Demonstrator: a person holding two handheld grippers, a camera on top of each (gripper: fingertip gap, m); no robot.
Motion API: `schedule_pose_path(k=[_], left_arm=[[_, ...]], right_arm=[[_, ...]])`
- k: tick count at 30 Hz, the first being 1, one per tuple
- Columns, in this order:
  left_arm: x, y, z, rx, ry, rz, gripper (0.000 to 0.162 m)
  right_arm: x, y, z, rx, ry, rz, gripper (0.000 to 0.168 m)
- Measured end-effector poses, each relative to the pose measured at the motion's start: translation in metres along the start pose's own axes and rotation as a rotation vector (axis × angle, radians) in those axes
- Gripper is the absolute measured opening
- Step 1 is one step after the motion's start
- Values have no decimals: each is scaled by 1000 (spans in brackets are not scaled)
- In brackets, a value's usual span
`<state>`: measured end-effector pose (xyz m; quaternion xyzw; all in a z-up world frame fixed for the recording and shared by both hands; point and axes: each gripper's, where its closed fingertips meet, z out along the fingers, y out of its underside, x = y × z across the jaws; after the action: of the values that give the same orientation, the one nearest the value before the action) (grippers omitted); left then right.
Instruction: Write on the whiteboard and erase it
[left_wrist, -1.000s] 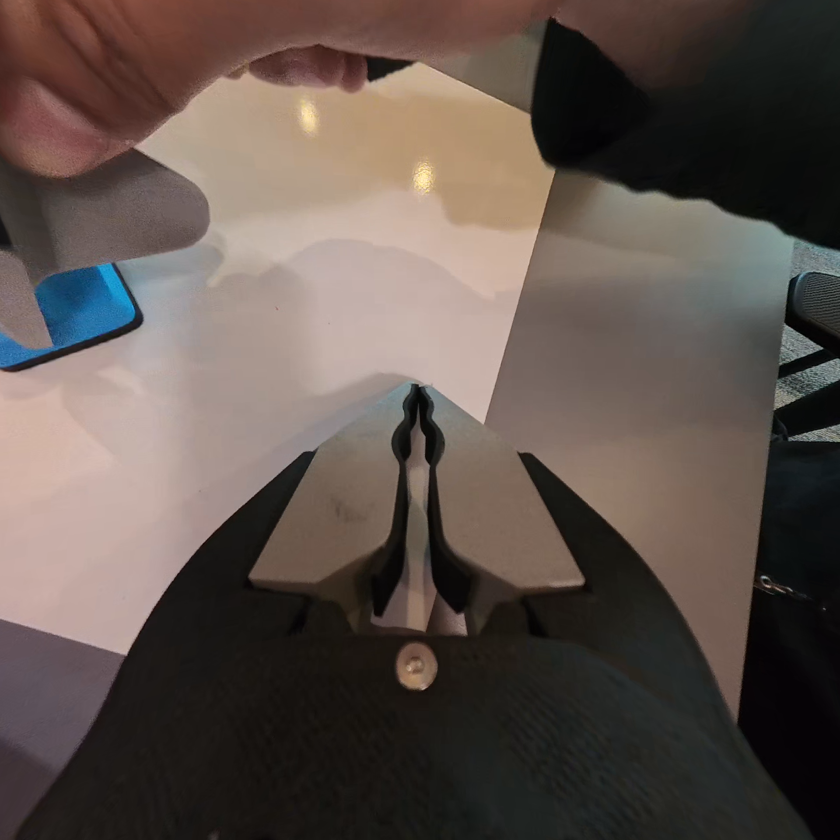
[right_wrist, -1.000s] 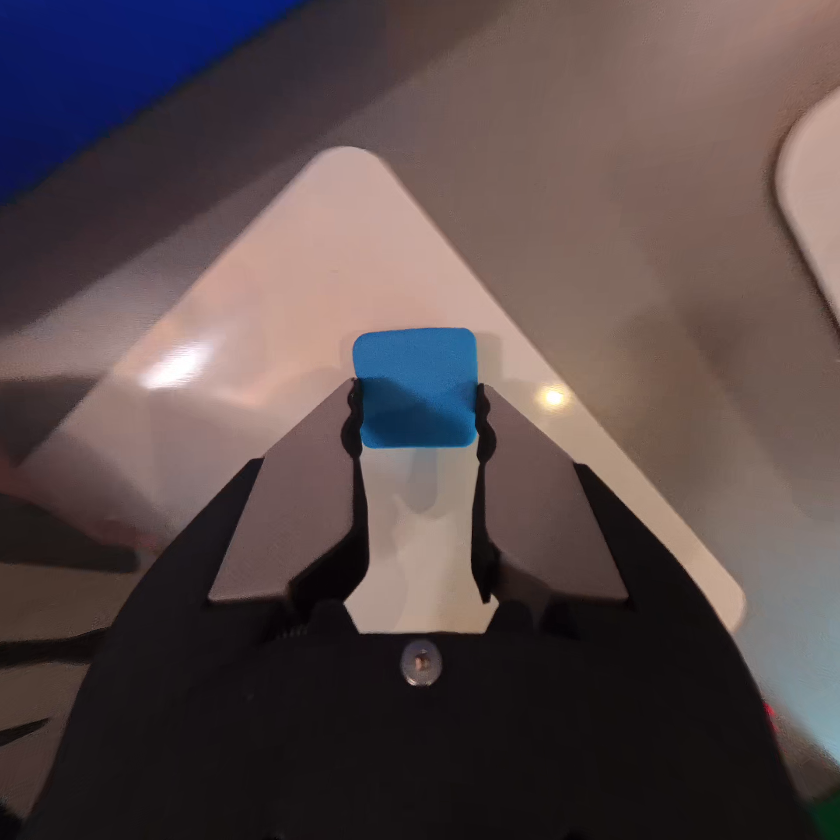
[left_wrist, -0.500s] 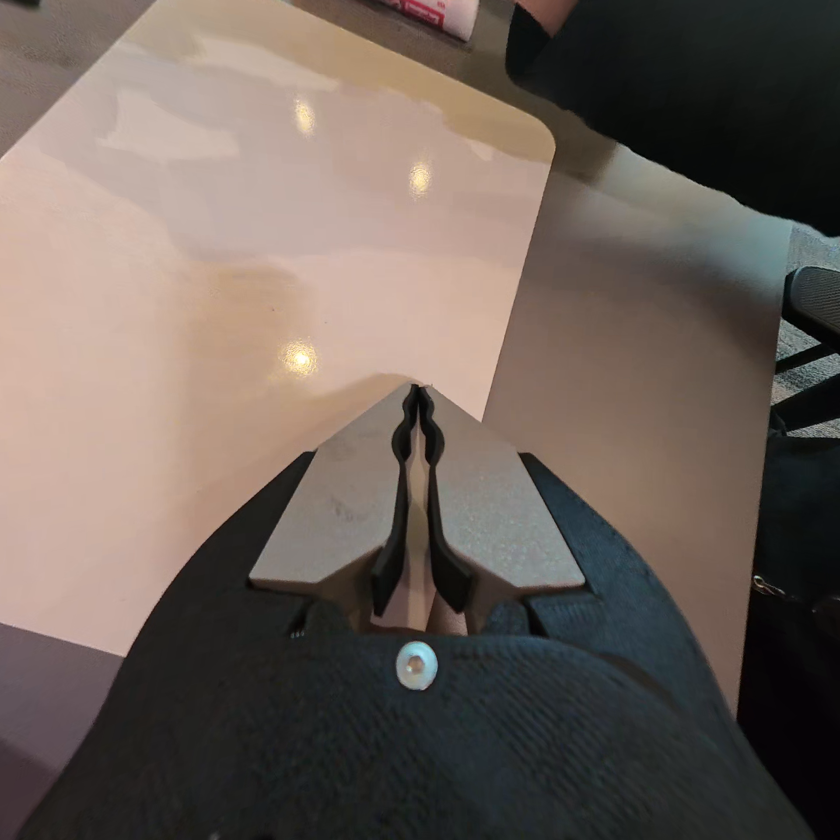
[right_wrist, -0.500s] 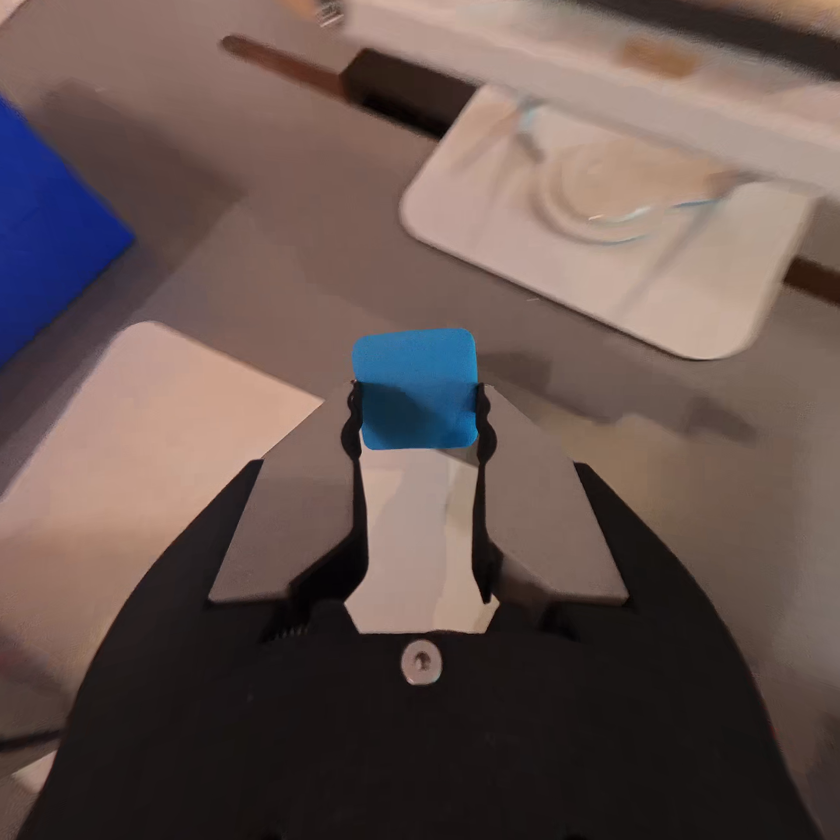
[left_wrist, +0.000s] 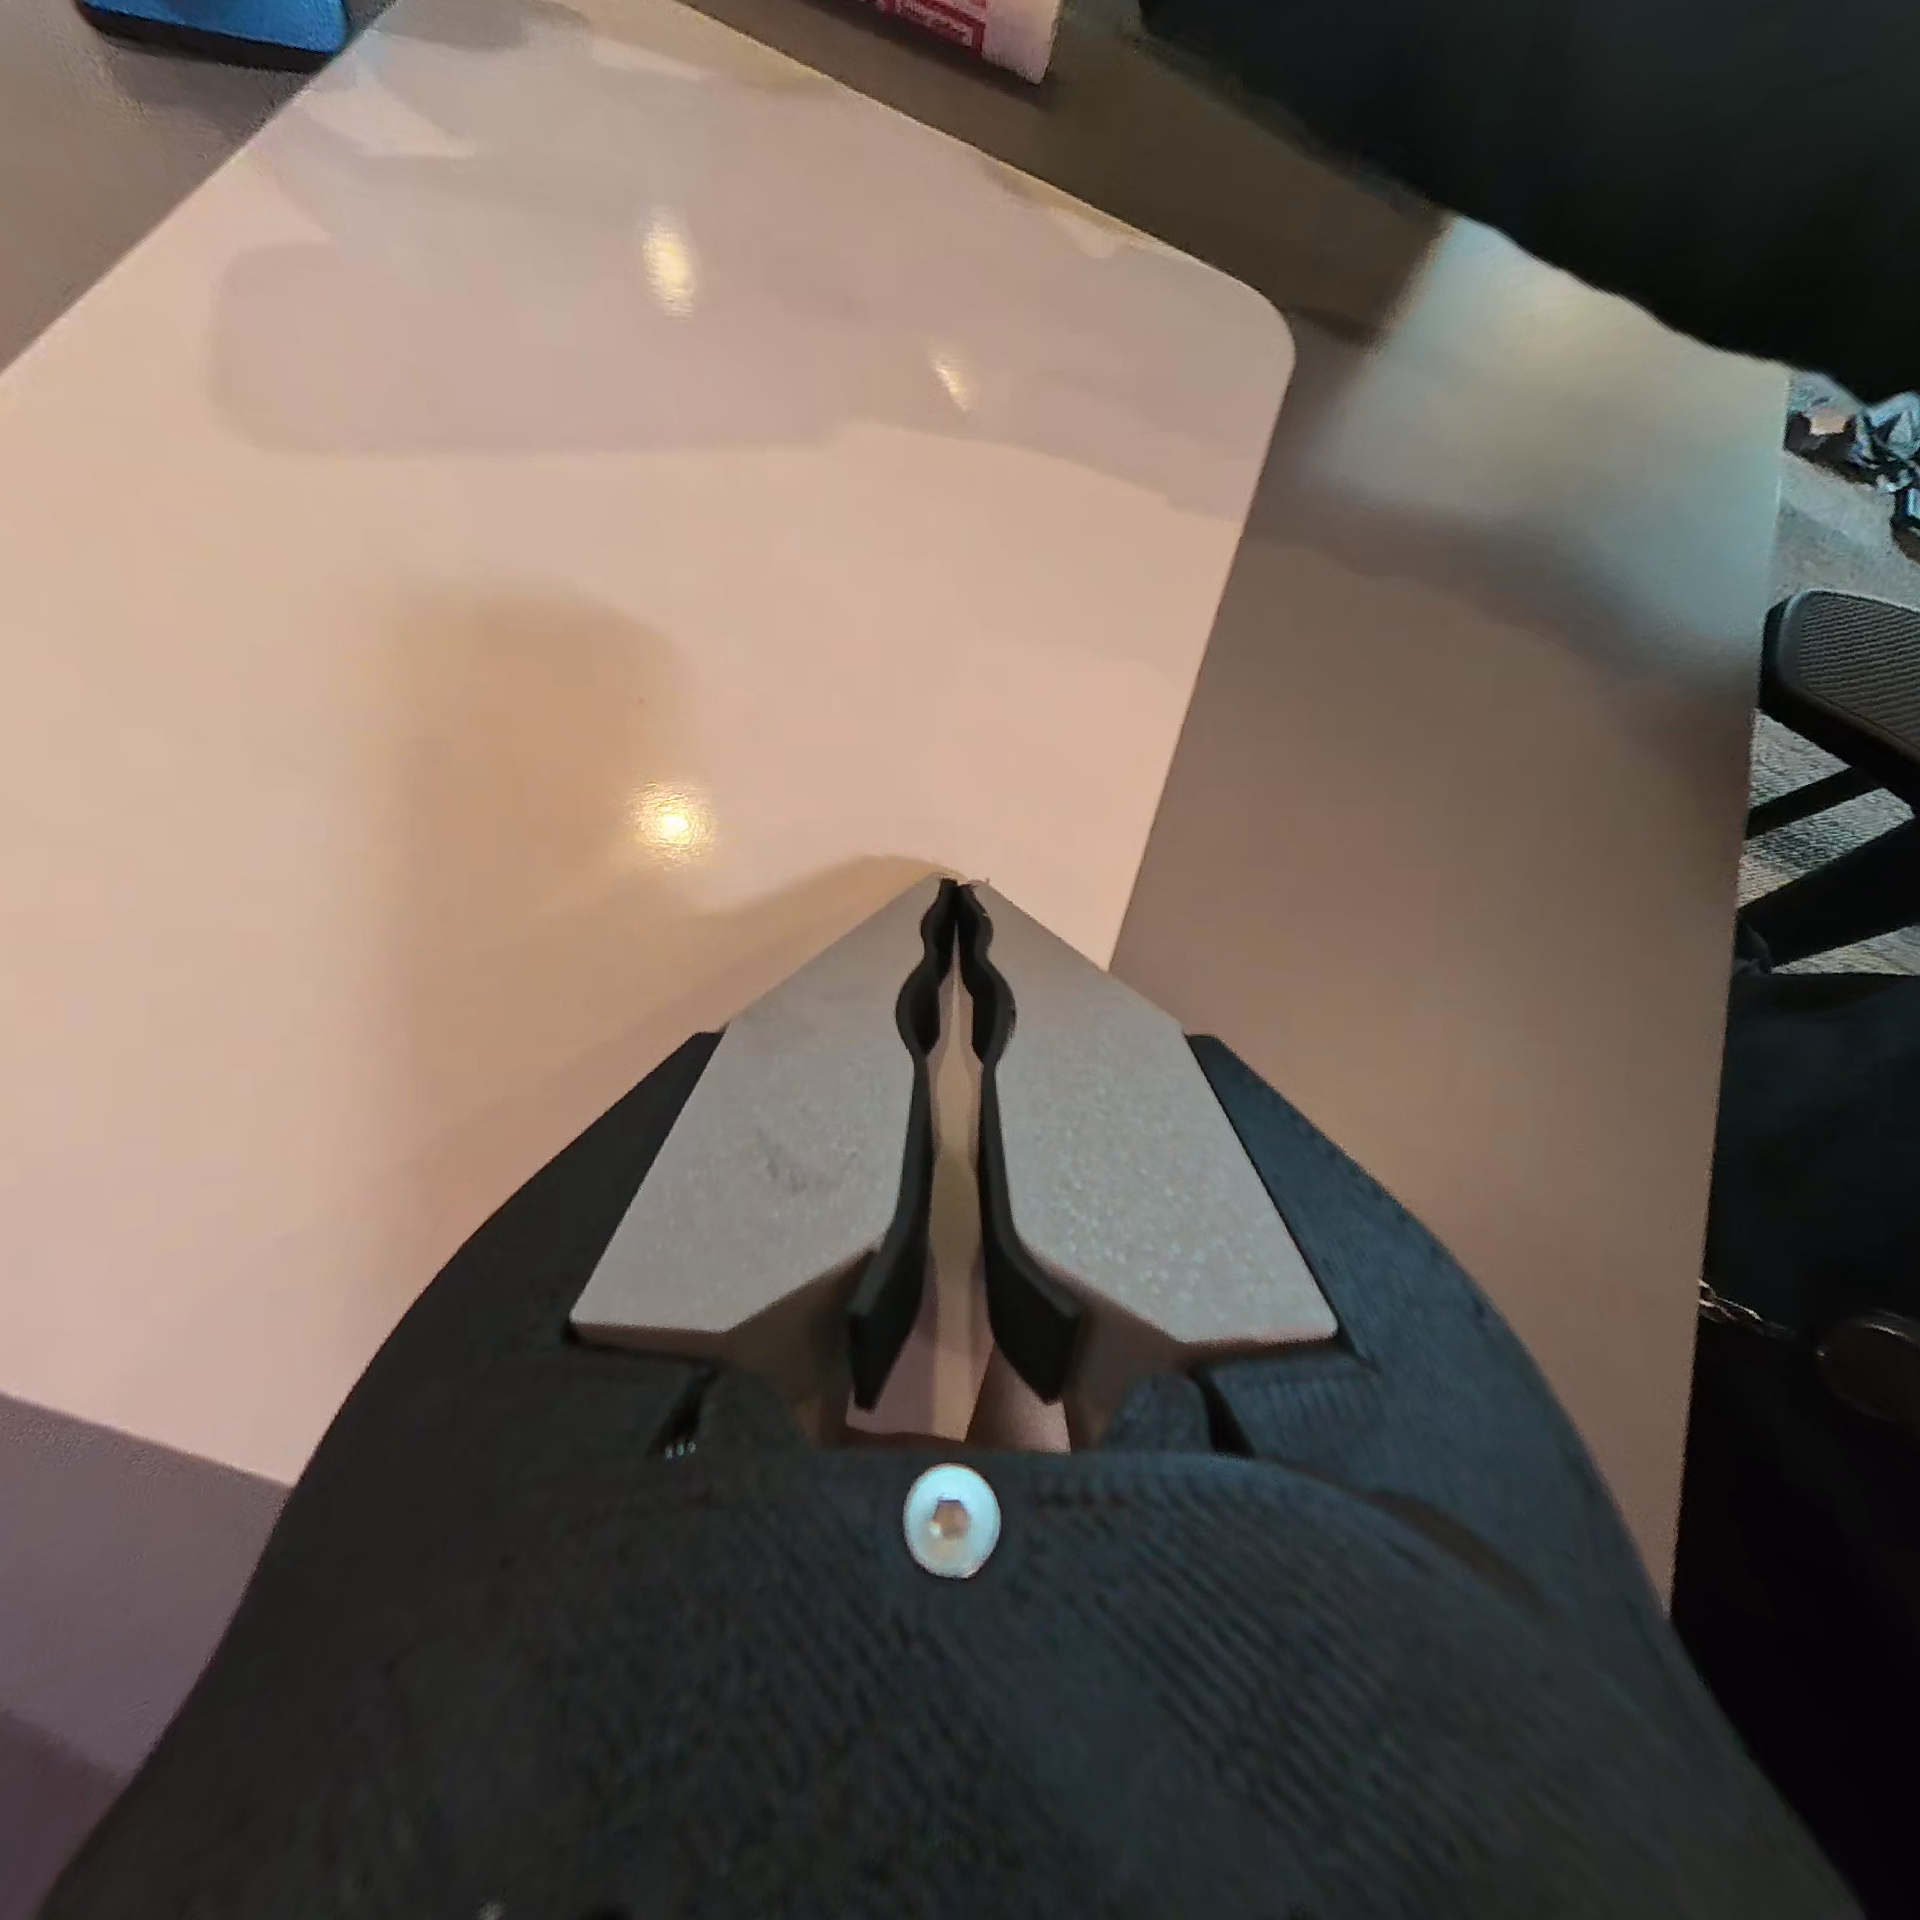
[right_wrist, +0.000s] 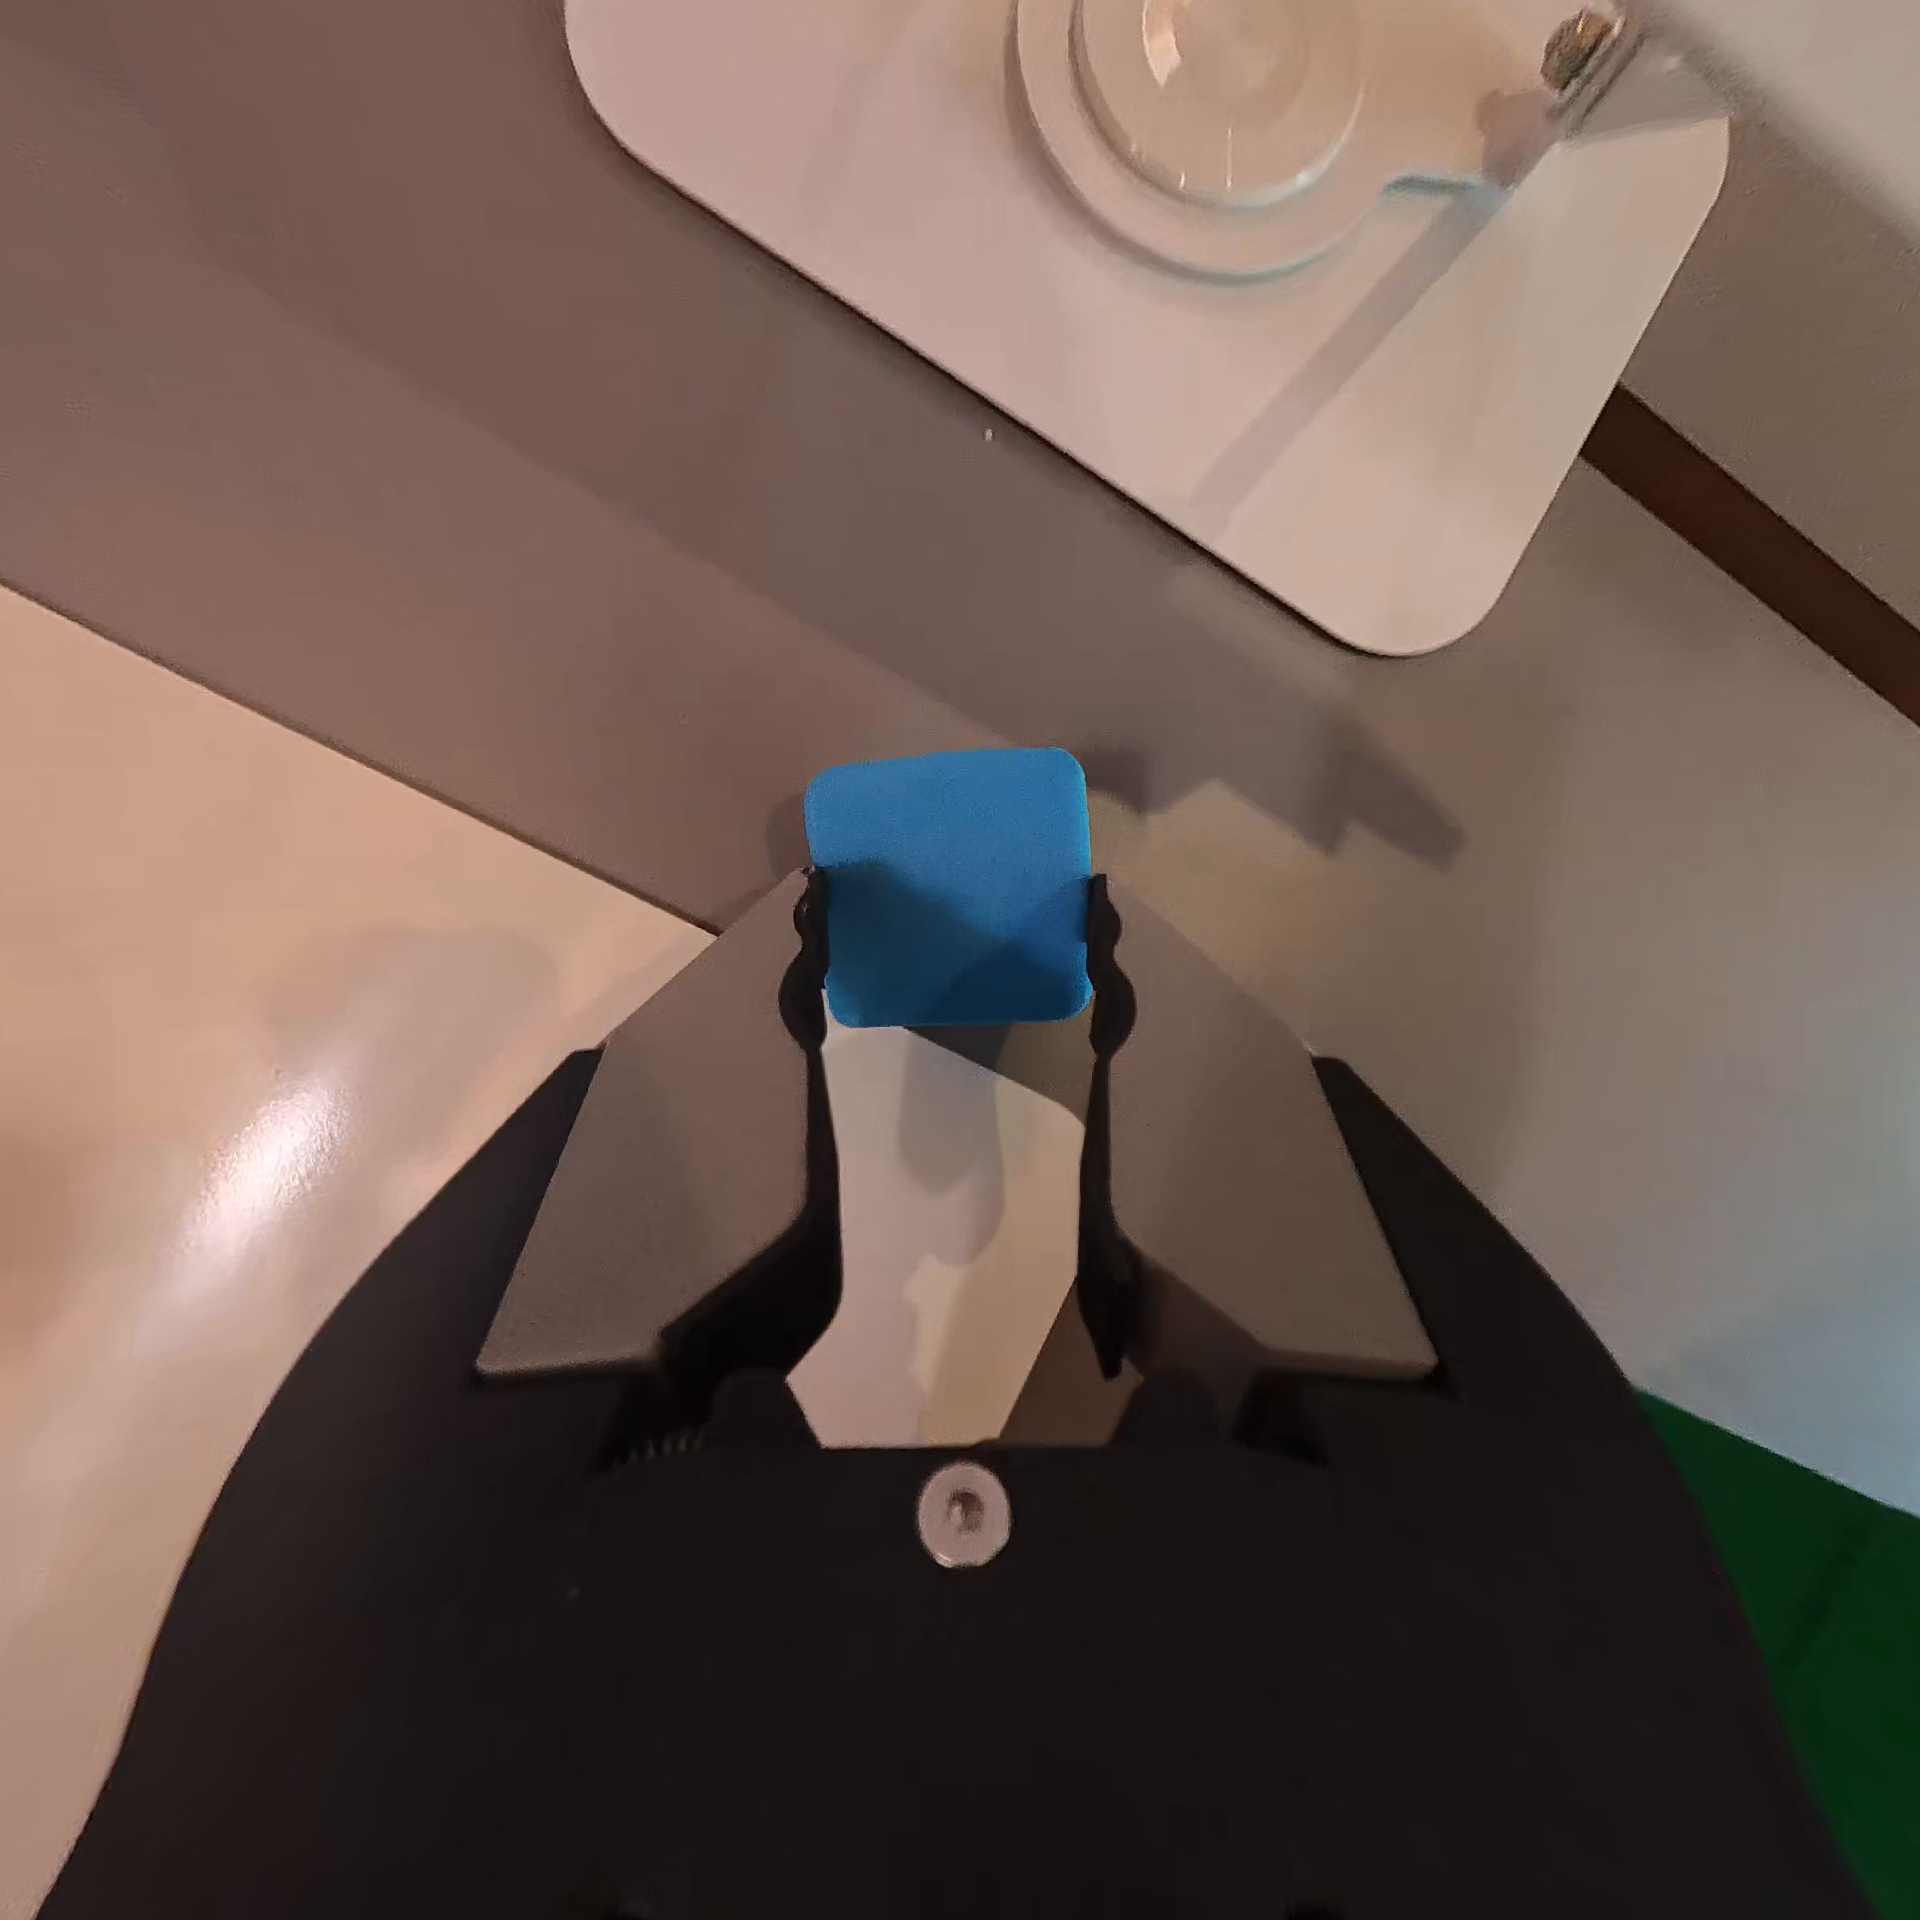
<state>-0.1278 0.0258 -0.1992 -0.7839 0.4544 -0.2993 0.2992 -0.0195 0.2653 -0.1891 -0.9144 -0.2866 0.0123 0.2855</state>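
The whiteboard (left_wrist: 582, 540) lies flat on the grey table (left_wrist: 1403, 935), glossy, with no marks that I can see. My left gripper (left_wrist: 958, 920) is shut and empty, with its tips over the board's near right edge. In the right wrist view my right gripper (right_wrist: 954, 904) is shut on a blue eraser (right_wrist: 951, 831). It holds the eraser over the grey table (right_wrist: 520, 416), just past the whiteboard's (right_wrist: 260, 987) edge.
A white tray (right_wrist: 1403, 499) with a glass dish (right_wrist: 1195, 135) lies beyond the eraser. A green surface (right_wrist: 1818, 1558) is at the lower right. A blue object (left_wrist: 208, 21), a red-and-white item (left_wrist: 966, 31), a black sleeve (left_wrist: 1558, 104) and an office chair (left_wrist: 1849, 707) ring the board. The tips of one gripper are about 25 cm away from the tips of the other.
My right gripper has swung the eraser off the board toward the white tray. The hand and right gripper have left the left wrist view. My left gripper has stayed shut in place.
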Motion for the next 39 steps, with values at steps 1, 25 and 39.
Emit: schedule_pose_path(k=[1,25,39], left_arm=[[-1,0,0,1,-16,9,0],[3,2,-1,-4,-16,53,0],[3,2,-1,-4,-19,53,0]], right_arm=[[0,4,-2,-10,3,-9,47],[31,13,-28,97,-113,191,61],[51,118,-69,-59,259,78,61]])
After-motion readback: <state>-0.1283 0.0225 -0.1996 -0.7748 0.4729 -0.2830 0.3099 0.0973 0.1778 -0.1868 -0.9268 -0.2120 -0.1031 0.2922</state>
